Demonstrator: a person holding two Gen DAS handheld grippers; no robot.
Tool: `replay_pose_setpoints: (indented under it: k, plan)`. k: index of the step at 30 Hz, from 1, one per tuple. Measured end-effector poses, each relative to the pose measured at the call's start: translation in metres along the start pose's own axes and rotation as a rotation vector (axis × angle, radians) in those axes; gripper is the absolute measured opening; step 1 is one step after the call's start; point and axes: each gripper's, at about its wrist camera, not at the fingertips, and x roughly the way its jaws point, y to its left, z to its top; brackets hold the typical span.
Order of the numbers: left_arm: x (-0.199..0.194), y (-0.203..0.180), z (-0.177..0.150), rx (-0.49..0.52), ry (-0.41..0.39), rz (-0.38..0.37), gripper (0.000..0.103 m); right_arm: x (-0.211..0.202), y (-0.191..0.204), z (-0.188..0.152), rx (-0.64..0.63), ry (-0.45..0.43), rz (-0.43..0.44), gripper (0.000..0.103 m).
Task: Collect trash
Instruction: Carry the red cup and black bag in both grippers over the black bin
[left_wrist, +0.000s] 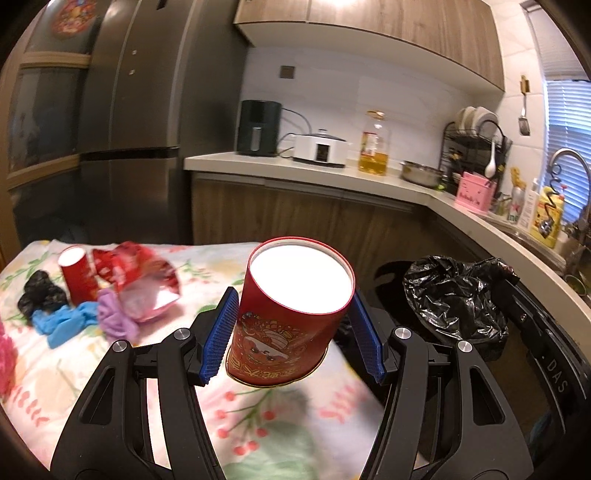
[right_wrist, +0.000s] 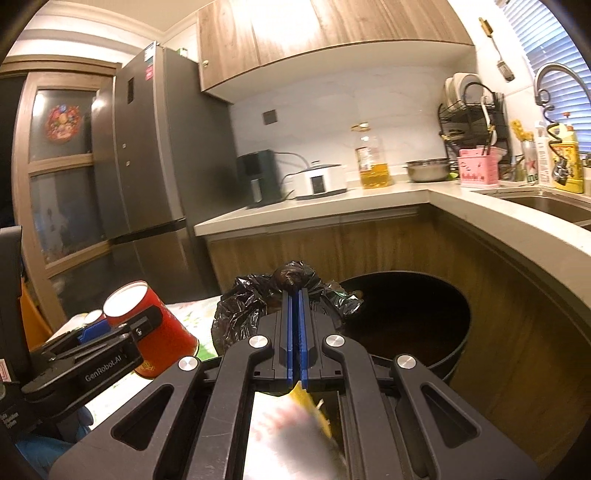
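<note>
Carrying stage: left jaws (left_wrist: 295, 332) clamped on red can (left_wrist: 291, 314), right jaws (right_wrist: 294, 332) pinched on black bag (right_wrist: 251, 306). Next: over bin (right_wrist: 424, 314) ahead, release.

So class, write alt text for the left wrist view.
The left gripper holds a red paper cup above a floral tablecloth. A black bin bag sits to its right, with more rubbish on the cloth to its left.
</note>
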Motion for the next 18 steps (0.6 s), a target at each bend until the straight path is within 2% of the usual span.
replay_pose_setpoints:
  k: [18]
  plan:
    - [0.035, -0.078, 0.024, 0.07, -0.038, -0.124, 0.059, -0.003, -0.065, 0.028, 0.055, -0.077, -0.142, 0.004]
